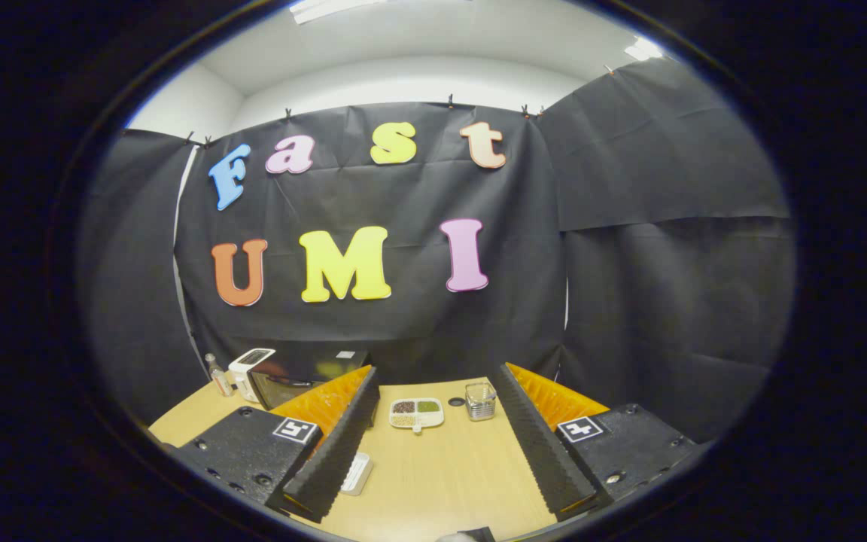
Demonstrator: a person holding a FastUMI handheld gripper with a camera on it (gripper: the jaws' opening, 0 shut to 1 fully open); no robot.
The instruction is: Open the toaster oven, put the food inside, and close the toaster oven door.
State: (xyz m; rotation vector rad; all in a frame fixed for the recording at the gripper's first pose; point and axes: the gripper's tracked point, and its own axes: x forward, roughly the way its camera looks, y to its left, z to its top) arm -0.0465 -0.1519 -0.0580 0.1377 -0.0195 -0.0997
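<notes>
Over a pale wooden table the gripper hangs with its two fingers spread wide, nothing between them and nothing in their hold; bare tabletop shows through the gap. Beyond the fingertips, roughly on the line between them, lies a small white divided dish holding three helpings of food, one dark, one green and one paler, with a small tab at its near edge. Just right of the dish sits a little dark round thing, too small to make out, and right of that stands a clear square glass container, close beside the right finger's tip. At the far left of the table, partly behind the left finger, stands the toaster oven, a dark box with a glass door that looks closed, and a white panel on its left side. A small bottle stands just left of the oven, near the table's edge. Nearer, beside the left finger, a flat white object lies on the wood, half hidden by that finger. Black cloth walls enclose the table behind and to the right.
</notes>
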